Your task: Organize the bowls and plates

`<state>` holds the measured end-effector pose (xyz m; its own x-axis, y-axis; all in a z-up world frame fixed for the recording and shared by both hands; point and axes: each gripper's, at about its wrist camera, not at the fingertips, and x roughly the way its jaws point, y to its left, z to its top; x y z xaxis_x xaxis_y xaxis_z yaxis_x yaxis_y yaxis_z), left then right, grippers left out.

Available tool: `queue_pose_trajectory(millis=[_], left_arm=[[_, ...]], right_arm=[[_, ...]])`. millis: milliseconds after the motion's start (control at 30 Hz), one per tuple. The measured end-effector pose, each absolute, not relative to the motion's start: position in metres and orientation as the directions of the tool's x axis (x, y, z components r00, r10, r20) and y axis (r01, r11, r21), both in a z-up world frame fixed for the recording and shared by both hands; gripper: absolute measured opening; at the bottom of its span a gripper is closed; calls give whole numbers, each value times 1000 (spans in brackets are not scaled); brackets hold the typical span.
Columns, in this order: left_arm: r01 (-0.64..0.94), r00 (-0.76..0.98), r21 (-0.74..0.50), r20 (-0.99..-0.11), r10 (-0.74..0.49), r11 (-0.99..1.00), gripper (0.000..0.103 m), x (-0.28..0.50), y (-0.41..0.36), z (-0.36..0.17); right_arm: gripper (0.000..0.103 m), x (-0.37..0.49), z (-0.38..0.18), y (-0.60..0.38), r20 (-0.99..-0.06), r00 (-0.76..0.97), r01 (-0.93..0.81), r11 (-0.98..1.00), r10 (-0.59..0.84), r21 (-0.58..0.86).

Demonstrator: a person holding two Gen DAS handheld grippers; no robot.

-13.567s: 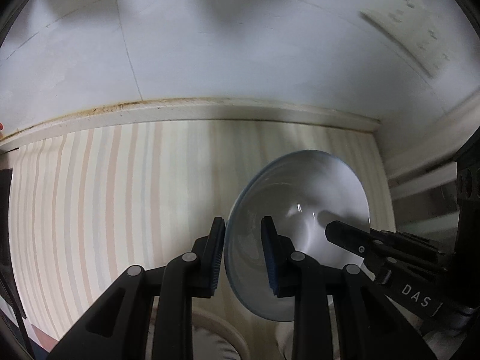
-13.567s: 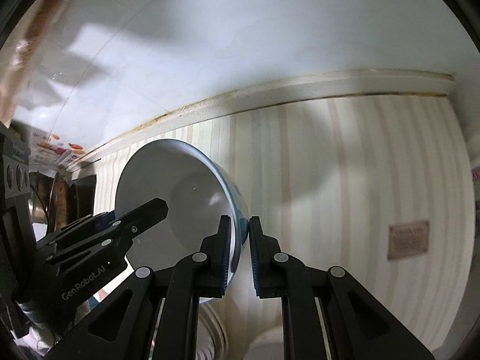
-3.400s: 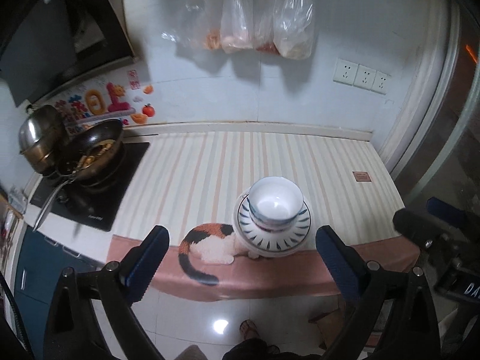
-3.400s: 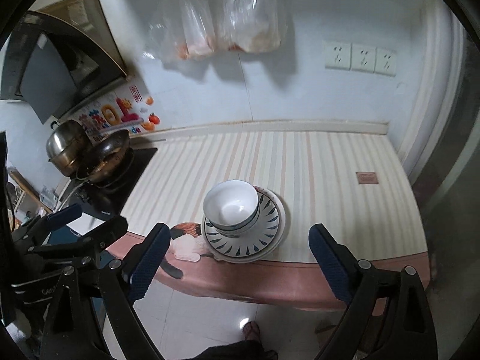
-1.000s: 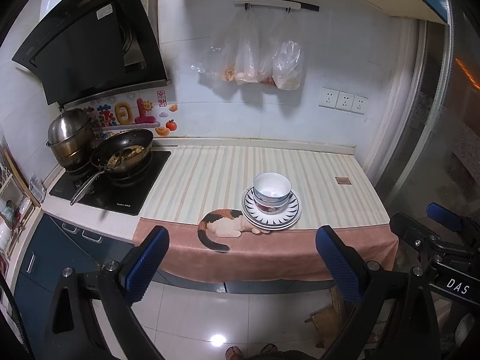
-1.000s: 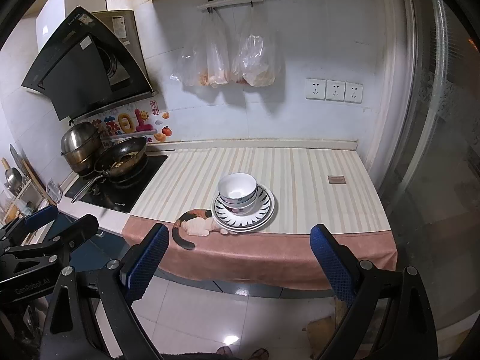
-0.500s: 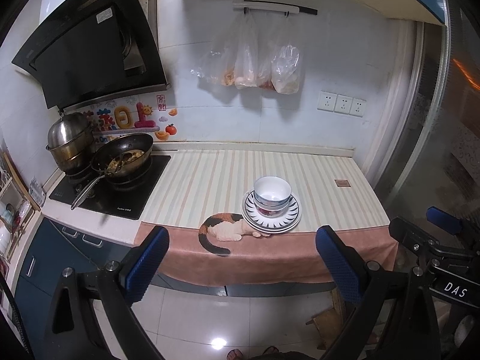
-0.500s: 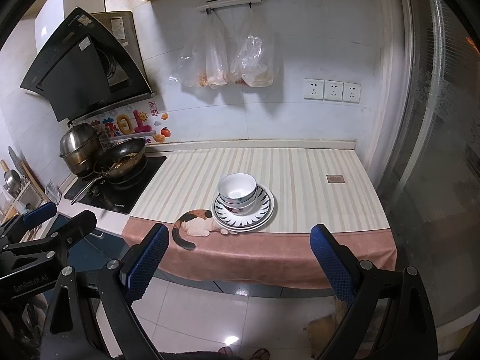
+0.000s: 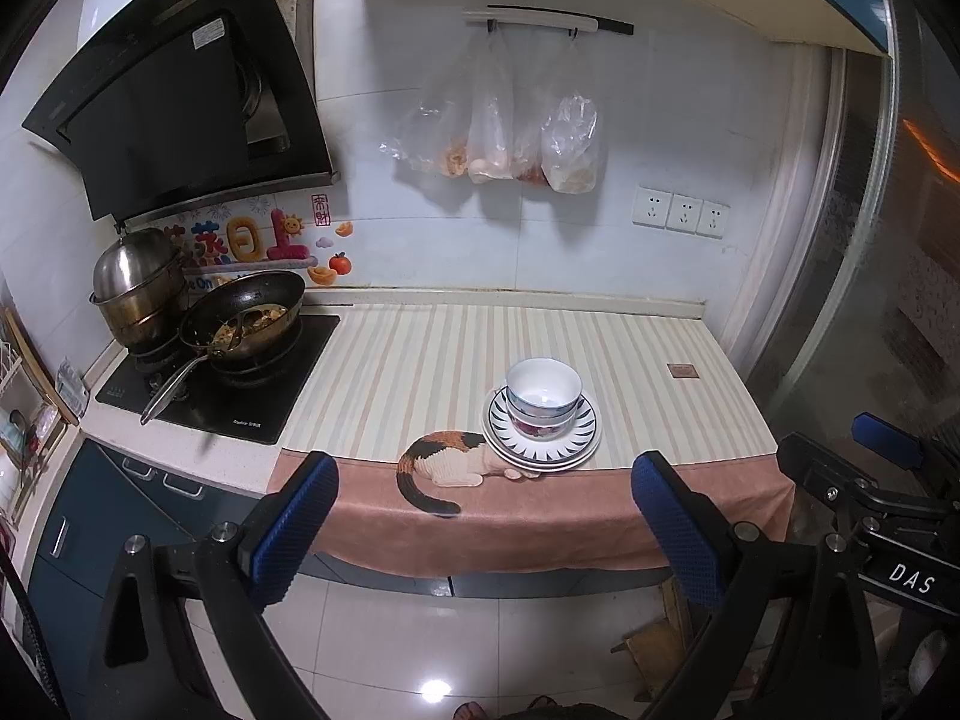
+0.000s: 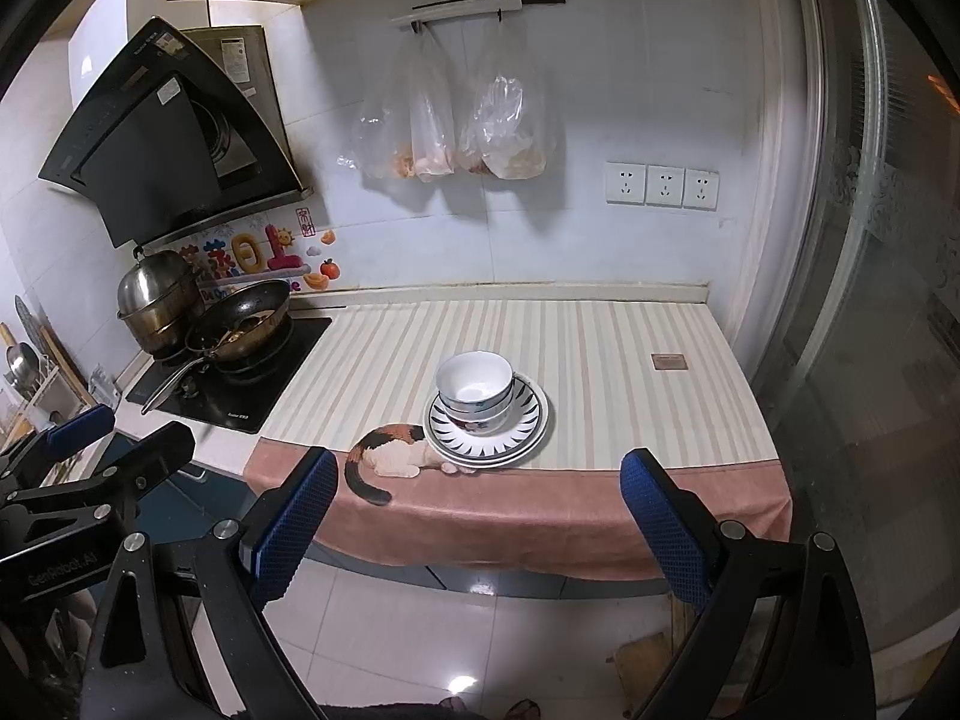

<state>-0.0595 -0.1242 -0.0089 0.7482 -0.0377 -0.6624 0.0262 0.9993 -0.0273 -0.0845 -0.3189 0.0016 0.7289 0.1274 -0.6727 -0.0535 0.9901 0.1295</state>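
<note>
Two glossy round bowls (image 9: 543, 396), mouths up, nested on patterned plates (image 9: 585, 435) near the counter's front edge — both grippers (image 9: 483, 531) (image 10: 474, 525) spread wide, empty.

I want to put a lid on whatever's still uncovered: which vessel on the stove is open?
The black frying pan, nearer the striped counter, is open with food showing; the steel pot behind it is lidded.

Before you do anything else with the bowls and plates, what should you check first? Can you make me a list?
1. Bowls nested on the plates: ok.
2. Stack upright, not leaning: ok.
3. Stack away from the counter's front edge: not ok, the plates sit close to the pink cloth border.
4. Left gripper open and empty: ok.
5. Right gripper open and empty: ok.
6. Any dishes elsewhere to add: cannot tell; none on the striped counter.
</note>
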Motion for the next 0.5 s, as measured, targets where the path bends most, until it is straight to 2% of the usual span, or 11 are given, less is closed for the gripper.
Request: queue_pose_trajectory(millis=[500], left_arm=[[22,749,-32,-662,-37,999,100,-60,-124,-10]], right_arm=[[97,-86,1,-318,-672,729,-53,990,127,129]])
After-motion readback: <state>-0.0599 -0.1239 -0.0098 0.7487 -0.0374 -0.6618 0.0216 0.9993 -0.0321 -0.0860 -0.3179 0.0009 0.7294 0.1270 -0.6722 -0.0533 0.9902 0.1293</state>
